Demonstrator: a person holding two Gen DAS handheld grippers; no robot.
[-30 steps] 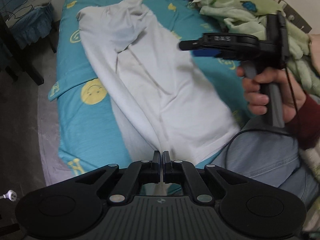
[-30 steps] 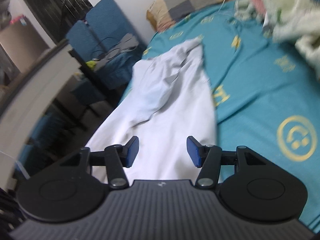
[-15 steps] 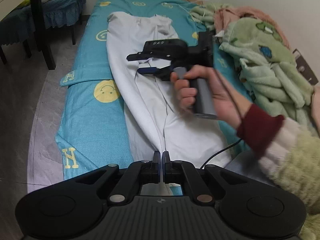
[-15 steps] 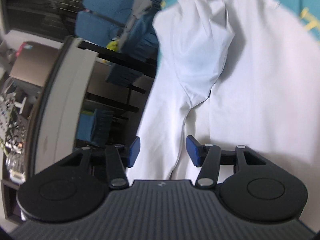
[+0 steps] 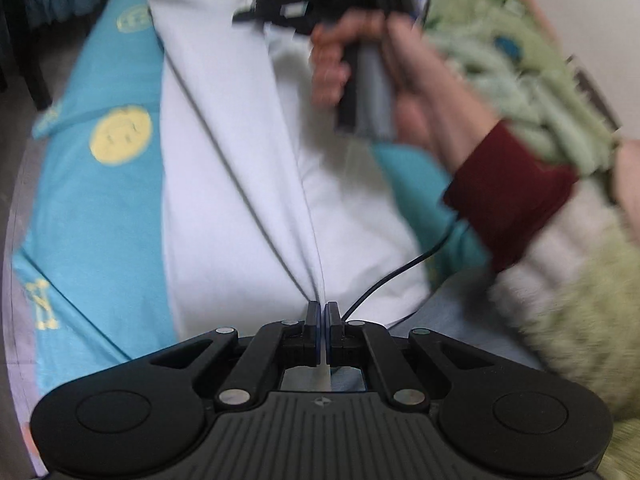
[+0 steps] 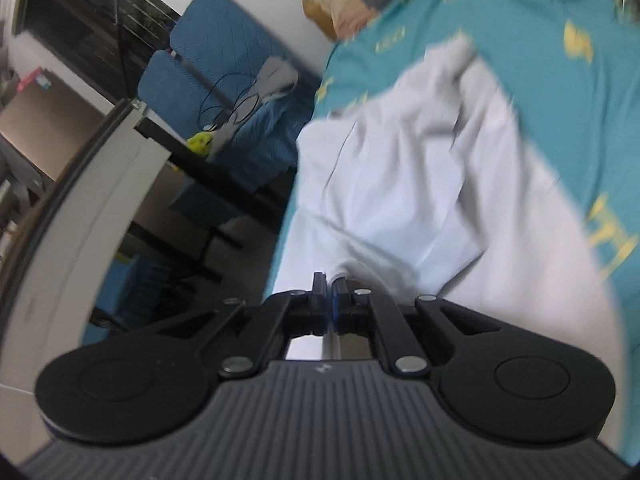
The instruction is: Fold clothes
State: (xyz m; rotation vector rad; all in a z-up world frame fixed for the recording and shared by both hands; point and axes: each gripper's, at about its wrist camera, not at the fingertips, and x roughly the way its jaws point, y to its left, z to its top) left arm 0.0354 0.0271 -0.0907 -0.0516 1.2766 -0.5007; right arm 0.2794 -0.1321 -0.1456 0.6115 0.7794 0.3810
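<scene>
My left gripper (image 5: 321, 312) has its jaws clenched on a pinch of the white garment (image 5: 240, 184), and 2 taut creases run up the cloth from that pinch. The garment lies lengthwise on the teal bedsheet (image 5: 92, 208), with a yellow smiley print (image 5: 120, 135) just beside its edge. Everything in this view is smeared, so I cannot tell what kind of garment it is, and my own gripper body hides the hem below the pinch.

My right gripper (image 6: 331, 298) has just been closing, and its jaws now grasp a small bunched fold of the same garment (image 6: 420, 200), far up the cloth from the smiley print. In the left view my right hand (image 5: 360, 60) on its handle blocks that part of the cloth, and the top edge cuts off the gripper head. A green fleece blanket (image 5: 520, 60) lies blurred beyond the hand.
</scene>
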